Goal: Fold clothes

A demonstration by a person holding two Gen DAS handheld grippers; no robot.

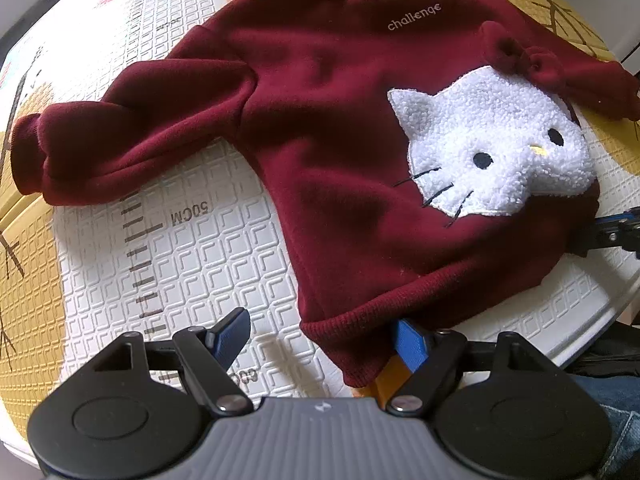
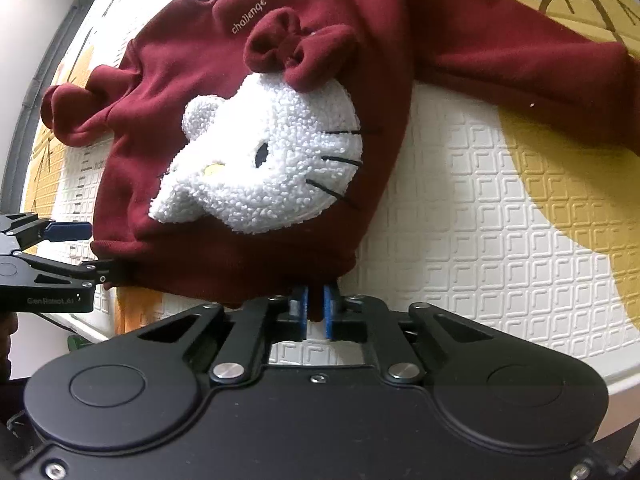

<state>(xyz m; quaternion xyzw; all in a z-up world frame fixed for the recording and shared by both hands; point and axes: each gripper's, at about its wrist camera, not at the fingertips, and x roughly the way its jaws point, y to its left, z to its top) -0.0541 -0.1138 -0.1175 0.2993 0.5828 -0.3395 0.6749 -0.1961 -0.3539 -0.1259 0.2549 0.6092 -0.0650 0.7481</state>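
Note:
A dark red sweatshirt (image 1: 320, 120) with a white fluffy cat face and a red bow lies face up on the mat, sleeves spread to both sides. It also shows in the right wrist view (image 2: 168, 80). My left gripper (image 1: 324, 340) is open at the hem's near left corner, with the hem edge between its blue pads. From the right wrist view it (image 2: 92, 248) shows at the left. My right gripper (image 2: 316, 312) is shut on the hem at the other corner, and it appears in the left wrist view (image 1: 608, 232) at the right edge.
The sweatshirt lies on an embossed white and yellow play mat (image 1: 200, 264) with a printed ruler scale. The mat's near edge (image 2: 580, 376) runs just under my grippers. A dark border (image 2: 44, 68) runs along the far left.

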